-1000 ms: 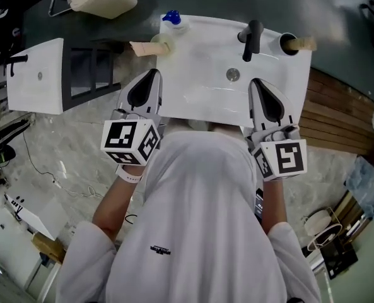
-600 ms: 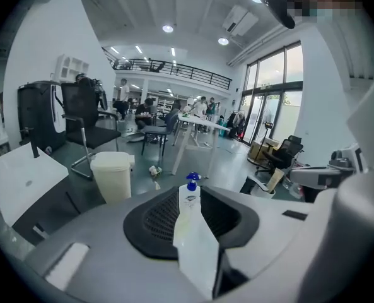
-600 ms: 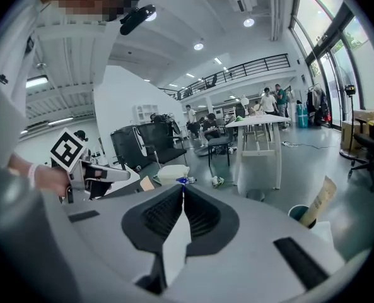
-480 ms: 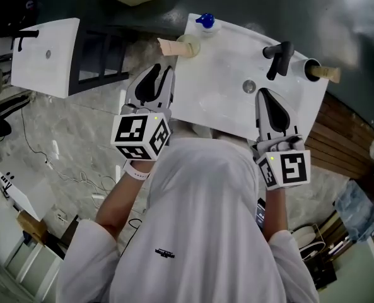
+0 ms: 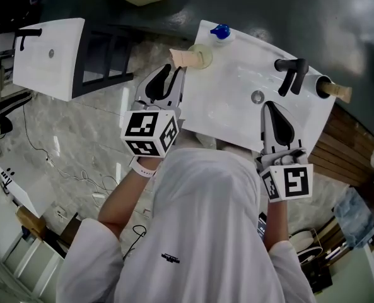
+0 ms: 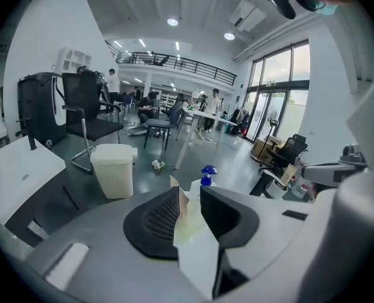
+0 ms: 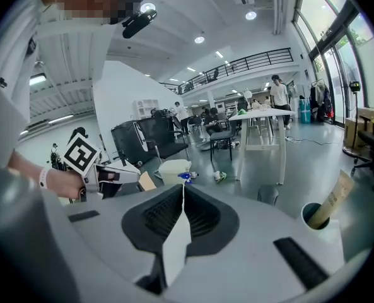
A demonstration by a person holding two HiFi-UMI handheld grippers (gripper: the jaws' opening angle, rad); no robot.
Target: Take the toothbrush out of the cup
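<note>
A white basin (image 5: 237, 74) carries everything. At its far left corner stands a pale cup (image 5: 204, 55), and the tan toothbrush (image 5: 183, 59) leans out of it, over the basin's left edge. A blue-capped bottle (image 5: 220, 32) stands just beside the cup on the far edge.

The left tool (image 5: 174, 74) hangs just off the left edge, its tips pointed at the jutting end of the toothbrush and right beside it. In the left gripper view its jaws stand a little apart. The tan end of the toothbrush shows in the gap, close against the left jaw's ribbed pad, with the cup behind it. Whether the pad touches it cannot be told; the jaws are not pressed onto it.

The right tool (image 5: 270, 106) is over the near right part of the basin, its tips near the drain (image 5: 257, 96) and well apart from the cup. Its jaws are together at the tips, with nothing between them.

A black faucet (image 5: 292, 74) stands on the far right edge. At the far right corner a dark cup (image 5: 323, 86) holds a second tan stick (image 5: 342, 93).
</note>
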